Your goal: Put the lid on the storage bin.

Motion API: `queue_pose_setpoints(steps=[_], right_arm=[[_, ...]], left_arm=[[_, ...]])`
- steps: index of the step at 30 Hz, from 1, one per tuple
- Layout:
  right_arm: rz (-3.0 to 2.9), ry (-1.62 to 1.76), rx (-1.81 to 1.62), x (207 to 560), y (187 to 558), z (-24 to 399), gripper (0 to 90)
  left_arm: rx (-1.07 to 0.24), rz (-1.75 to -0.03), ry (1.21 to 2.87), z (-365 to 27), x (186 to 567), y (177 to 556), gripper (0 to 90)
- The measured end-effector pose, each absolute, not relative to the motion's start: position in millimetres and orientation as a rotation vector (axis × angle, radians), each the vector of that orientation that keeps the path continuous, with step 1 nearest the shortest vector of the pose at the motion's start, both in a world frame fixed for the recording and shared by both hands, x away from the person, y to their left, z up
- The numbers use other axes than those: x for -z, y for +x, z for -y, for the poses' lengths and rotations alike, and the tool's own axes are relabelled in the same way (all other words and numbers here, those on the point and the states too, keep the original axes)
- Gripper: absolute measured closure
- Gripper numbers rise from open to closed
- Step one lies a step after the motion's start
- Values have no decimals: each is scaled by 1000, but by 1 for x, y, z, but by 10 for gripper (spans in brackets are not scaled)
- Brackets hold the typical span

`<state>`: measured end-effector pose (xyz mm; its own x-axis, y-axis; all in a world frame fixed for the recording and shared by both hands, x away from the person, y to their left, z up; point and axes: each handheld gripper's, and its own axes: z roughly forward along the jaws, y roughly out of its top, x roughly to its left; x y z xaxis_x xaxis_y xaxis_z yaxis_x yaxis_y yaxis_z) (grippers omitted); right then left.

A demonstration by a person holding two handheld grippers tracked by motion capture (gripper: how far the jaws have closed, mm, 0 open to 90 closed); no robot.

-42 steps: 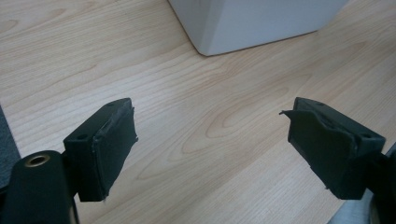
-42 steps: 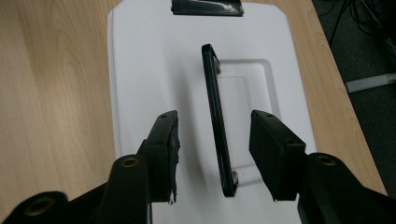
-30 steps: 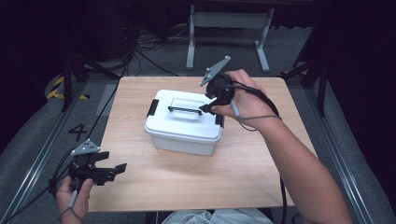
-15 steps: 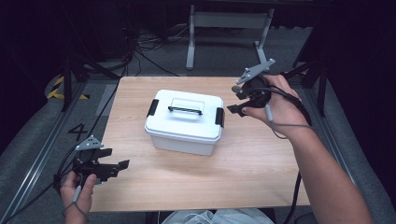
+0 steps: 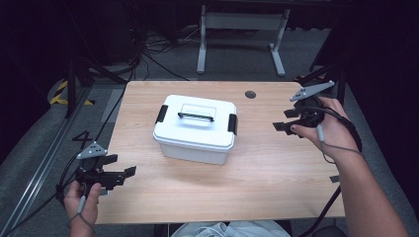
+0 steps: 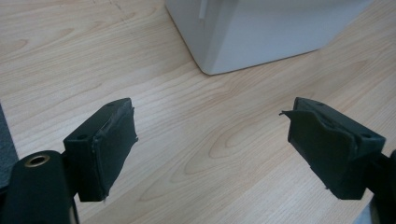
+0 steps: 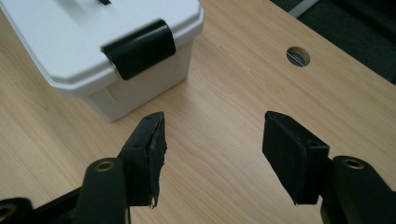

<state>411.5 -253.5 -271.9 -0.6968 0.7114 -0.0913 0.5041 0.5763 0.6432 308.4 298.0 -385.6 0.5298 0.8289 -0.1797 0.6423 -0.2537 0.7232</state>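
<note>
Box (image 5: pixel 195 129): white, lid on, 1 black handle (image 5: pixel 196 116) lying flat on top, 2 black latches (image 5: pixel 232 123) at the lid's ends; it stands mid-table (image 5: pixel 276 187), upright.
Left gripper (image 5: pixel 117 170): near the table's corner on the person's side, well apart from the box; jaws released, nothing but bare wood between them in the left gripper view (image 6: pixel 210 135).
Right gripper (image 5: pixel 286 121): at the table's right edge, level with the box and well apart from it; jaws spread wide with nothing between them (image 7: pixel 212 144), and they have just been opening.
Hole (image 5: pixel 250 94): round cable port in the tabletop, beyond the box and to its right.
Step in hand: by my reading, a pause between contacts; neither gripper touches the box and both point toward it.
Next move: likely a return to the box, at a latch or the handle; that calls for lining 1 jaw pair up squarely on the narrow black part before clenching, while the other steadies the box.
Change from 1 second ago: the right gripper was then at the box's right latch; it now sits away from the box, out by the edge. The left gripper and the box are where they were.
</note>
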Motion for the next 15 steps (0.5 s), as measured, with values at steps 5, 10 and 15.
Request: queue_pose_setpoints(steps=[5, 10, 15], right_arm=[[-2466, 1054, -859, 296, 408, 271, 388], [-2457, 1128, -855, 330, 405, 287, 383], [-2442, 1158, -858, 352, 402, 297, 374]], left_arm=[[-303, -1195, 2009, -297, 386, 307, 156], [-304, -1215, 2002, -296, 388, 308, 156], [-310, -1207, 2028, -293, 390, 311, 156]])
